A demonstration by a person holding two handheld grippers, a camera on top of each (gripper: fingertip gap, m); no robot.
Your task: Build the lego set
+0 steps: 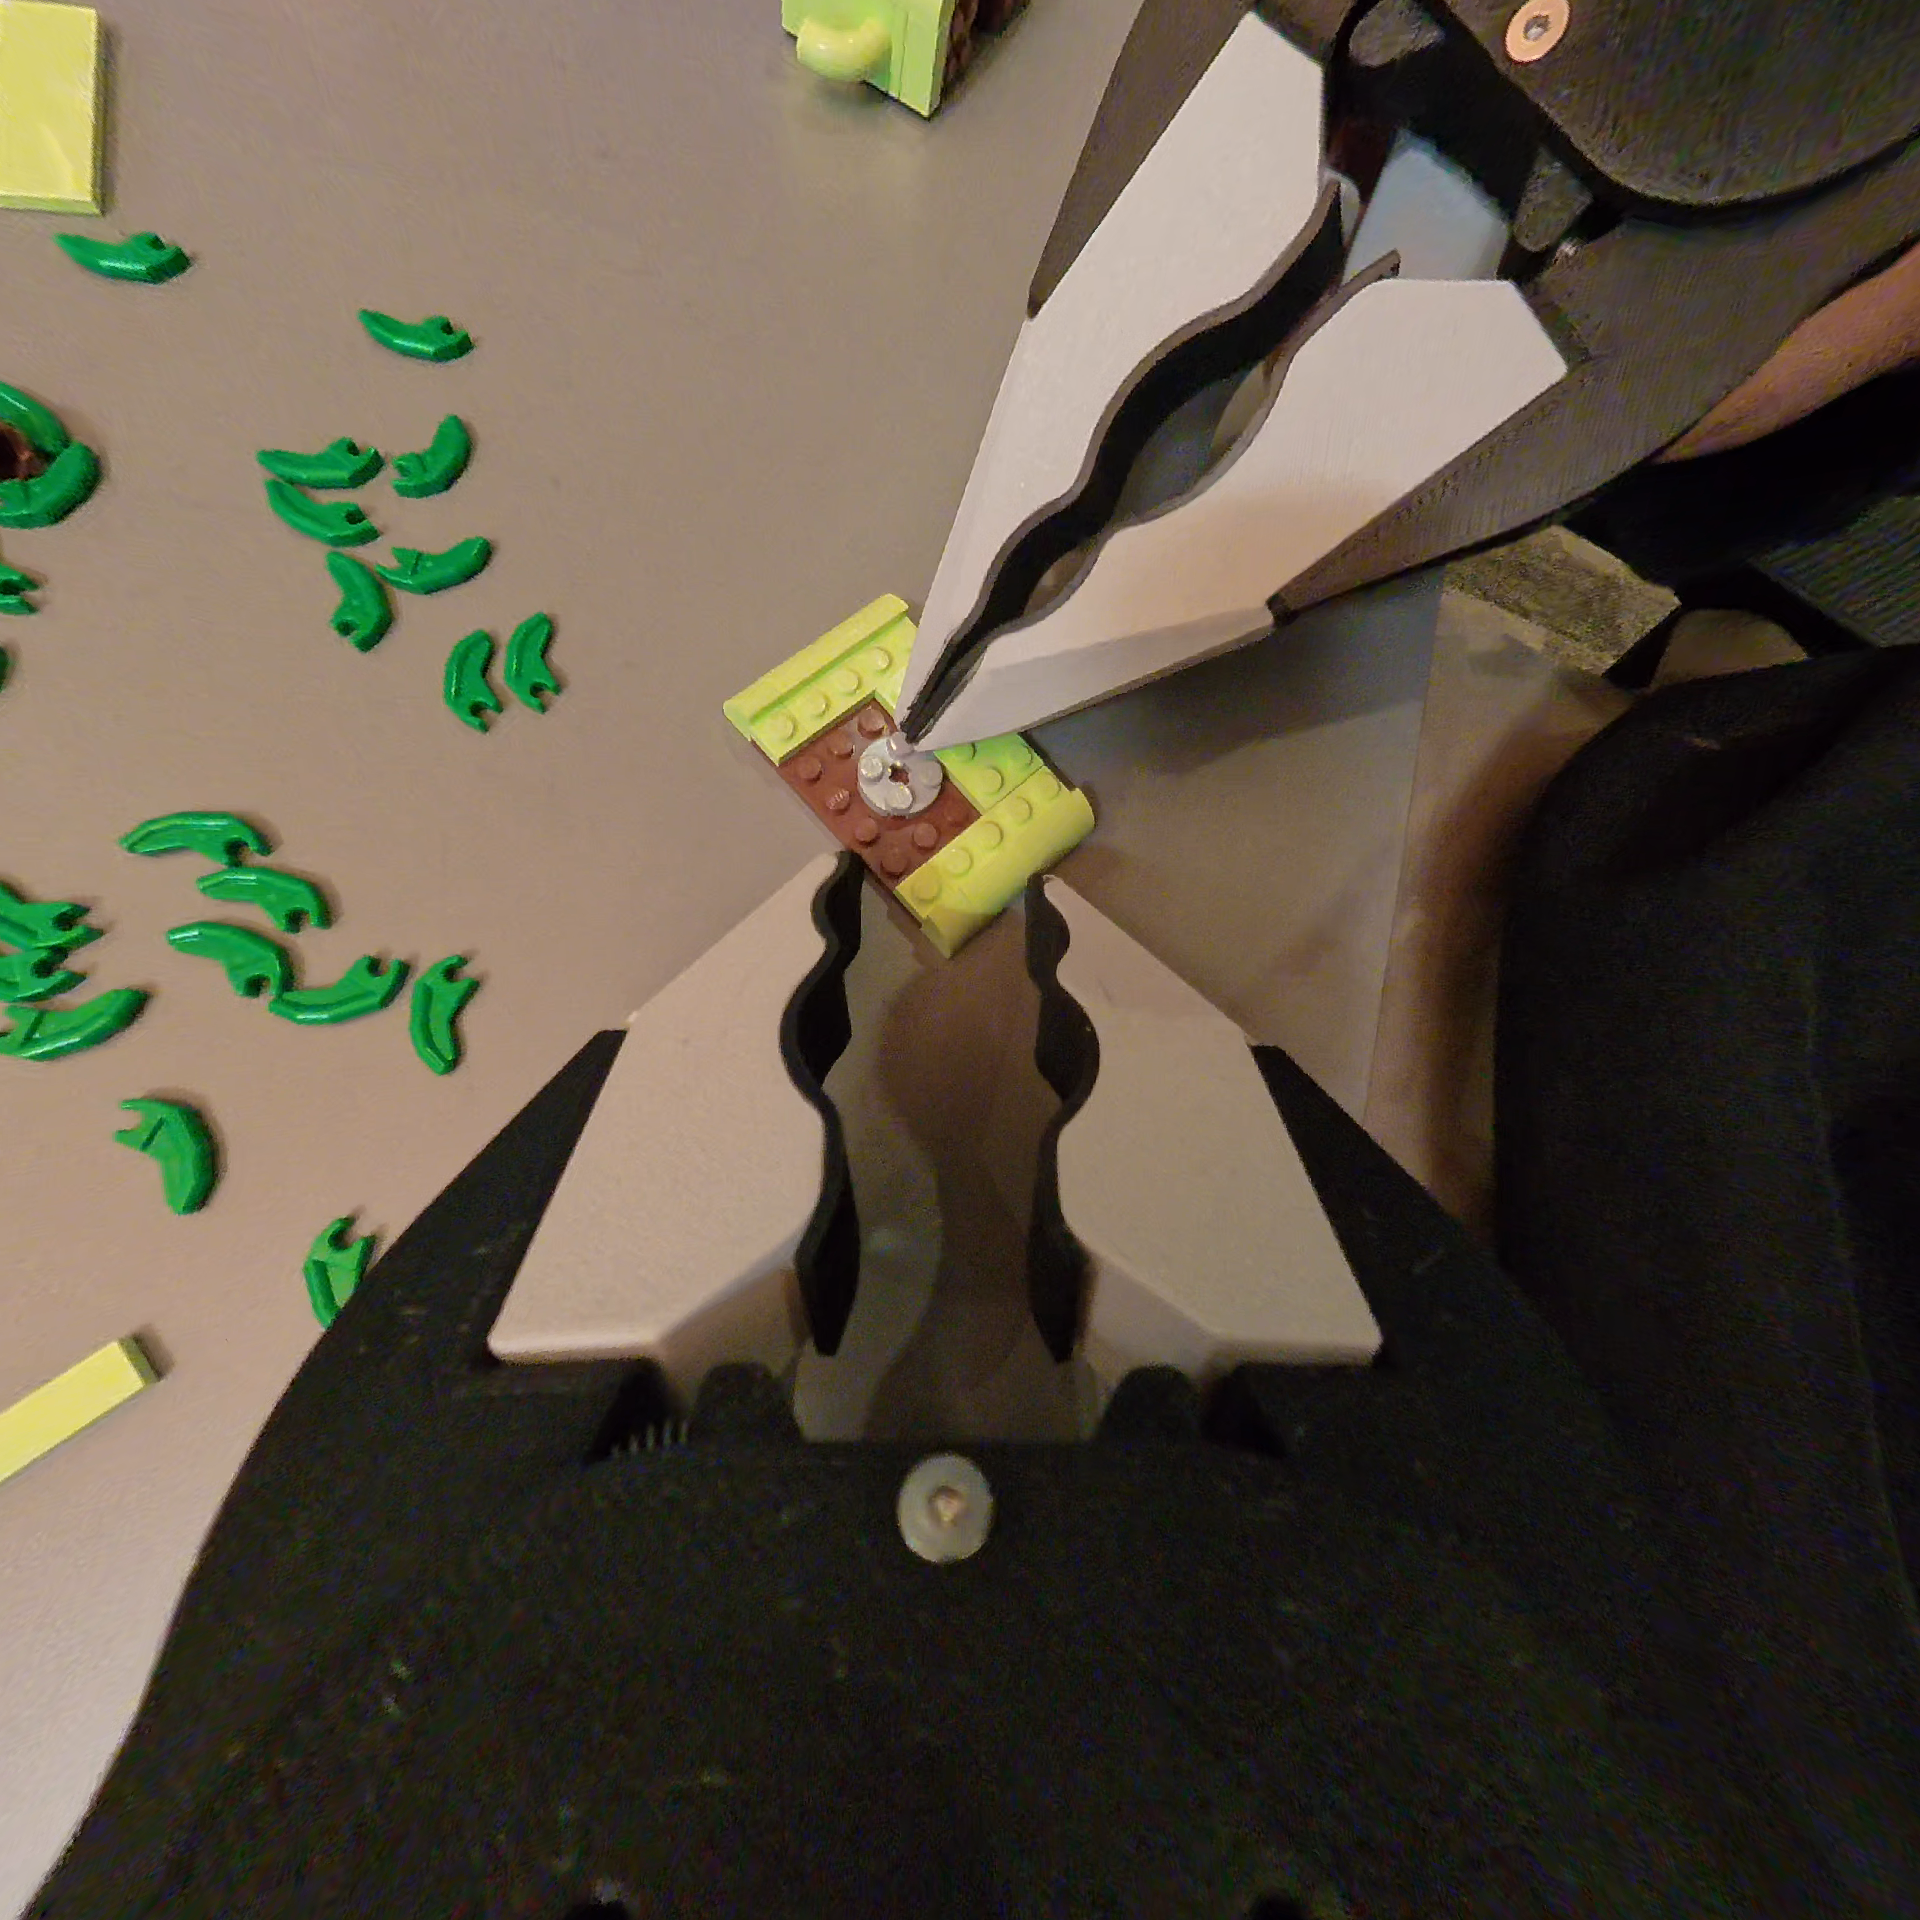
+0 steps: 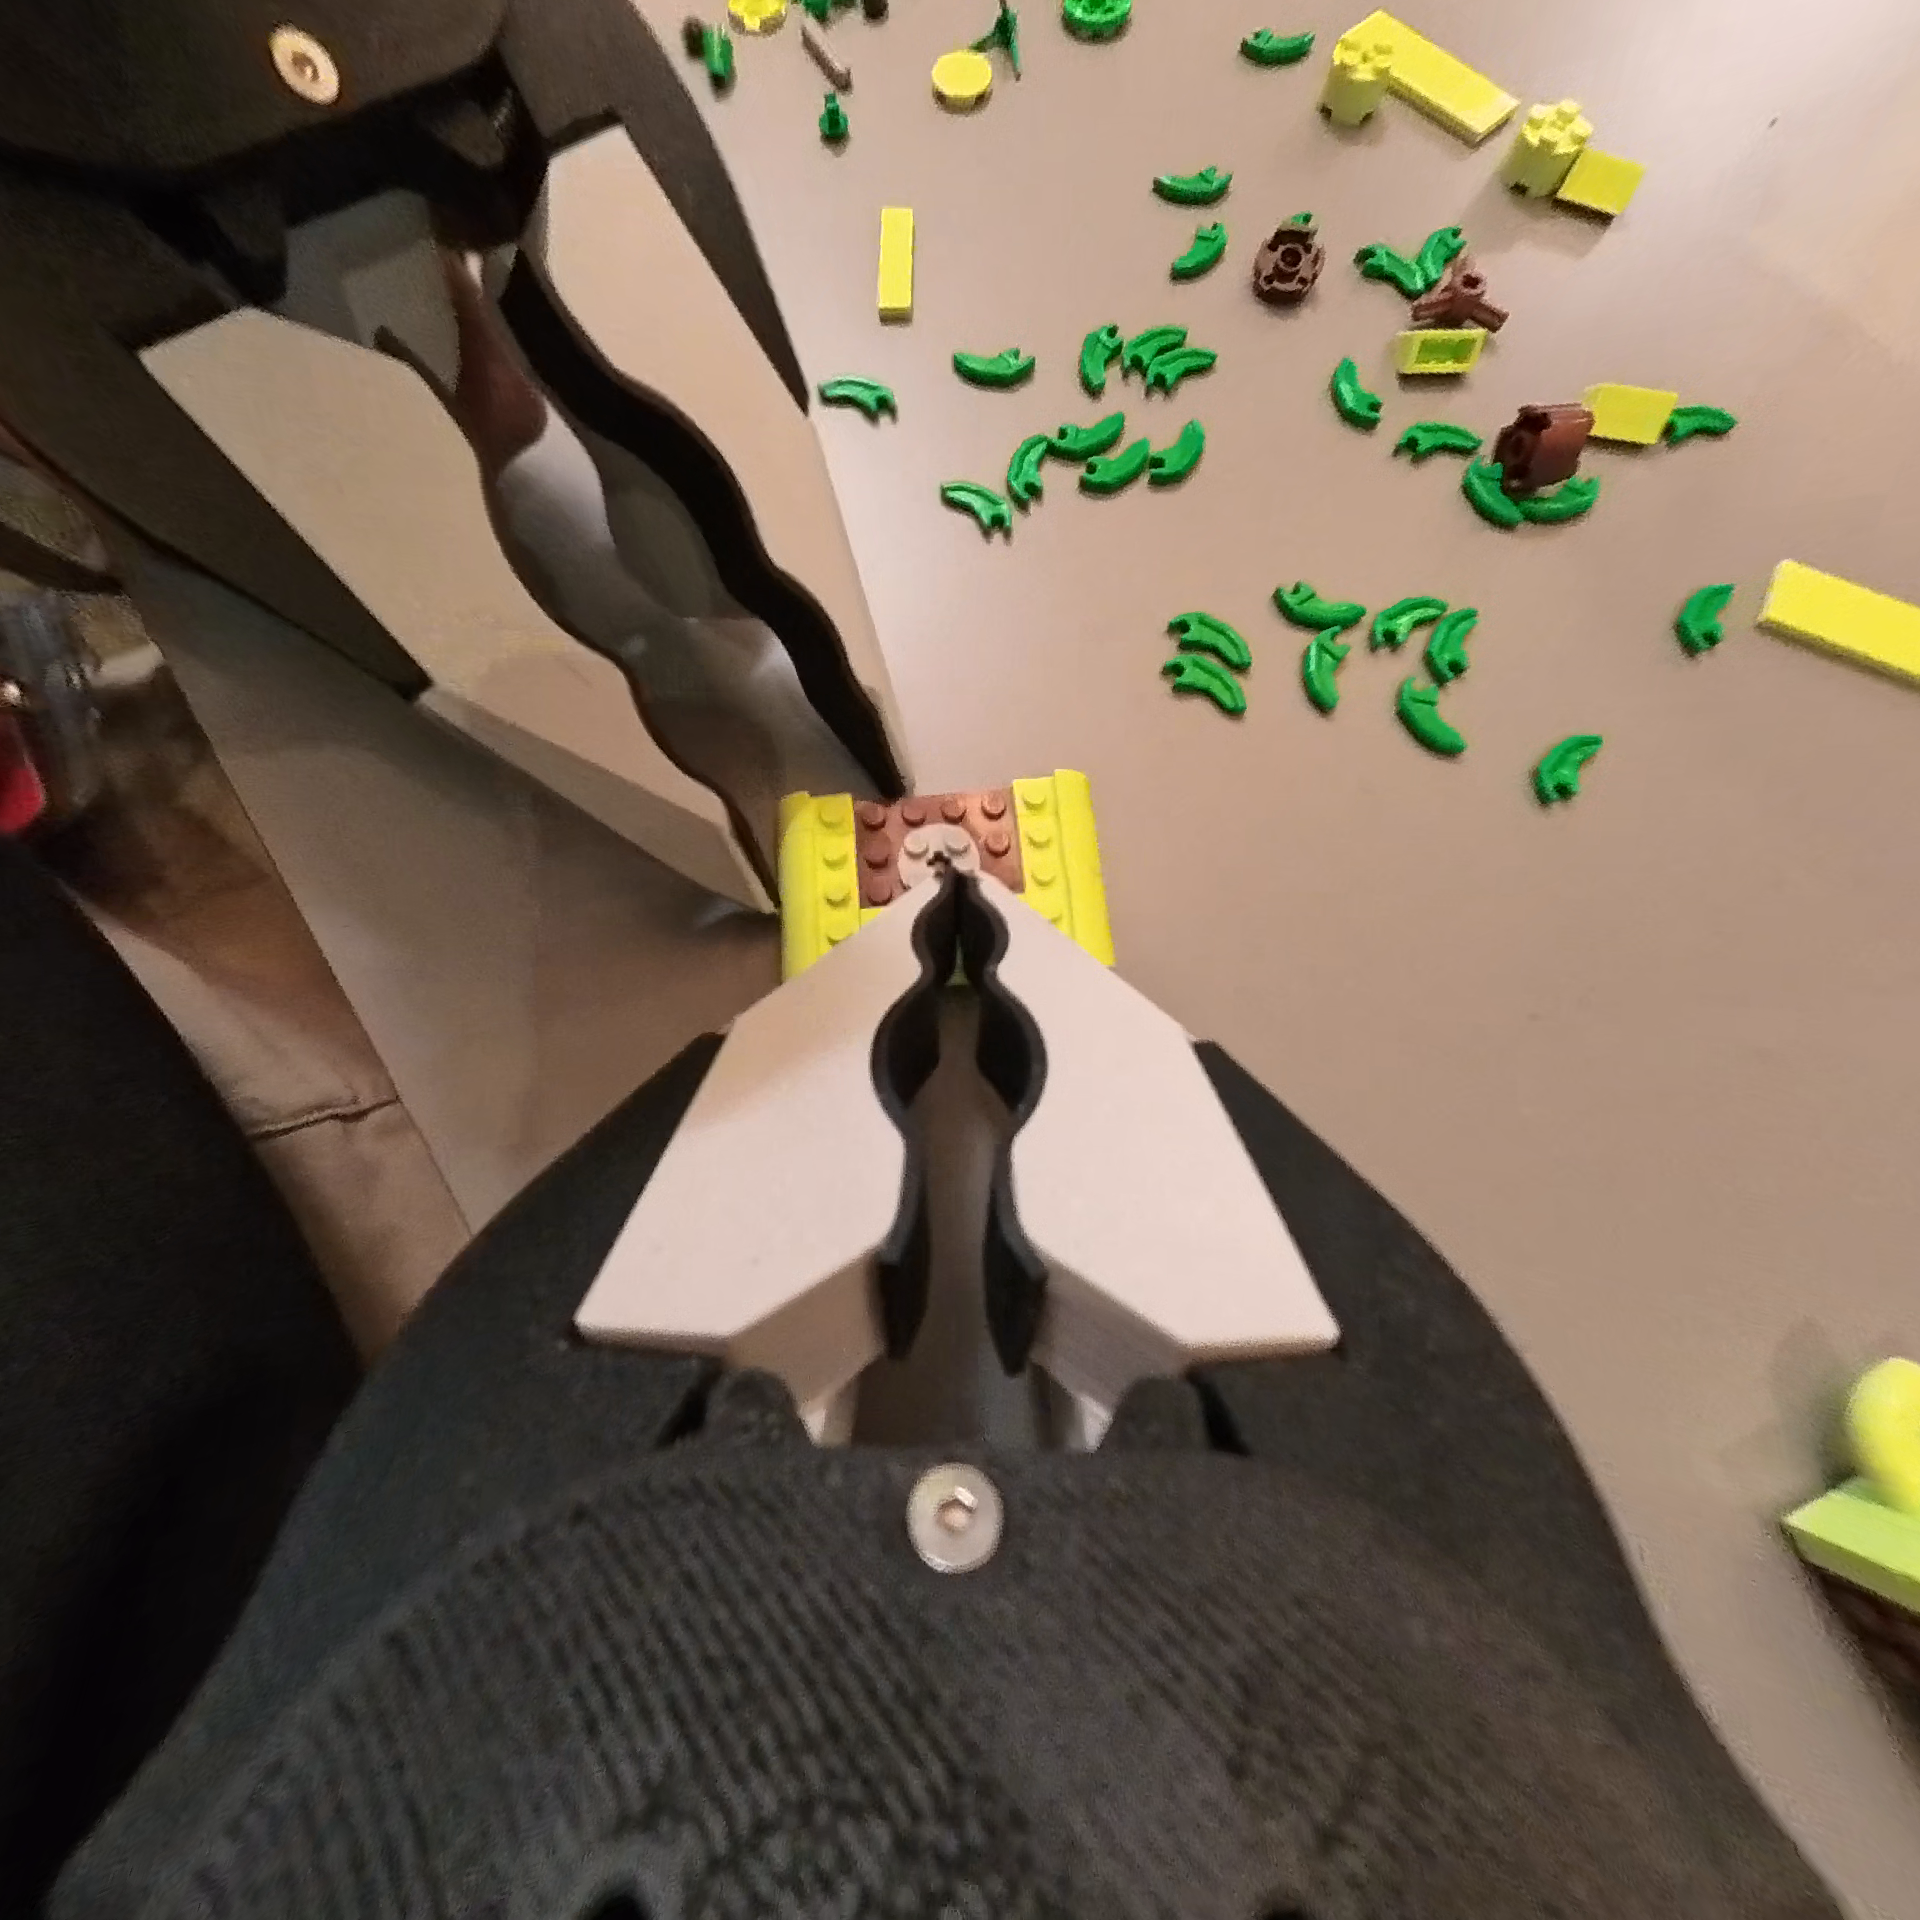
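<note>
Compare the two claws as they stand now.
The left claw is open, its fingers straddling the end of the lime-and-brown plate assembly; the right claw is shut, tips together. The left sits at the assembly's edge; the right touches the grey round piece on top. Both have grey fingers with wavy black pads.

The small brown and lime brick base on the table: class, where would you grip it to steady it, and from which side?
Grip the brick base across its two lime outer edges, coming in low from the open end nearest the left gripper. Those edges are straight and parallel, and the right gripper already occupies the grey round piece on top.
</note>
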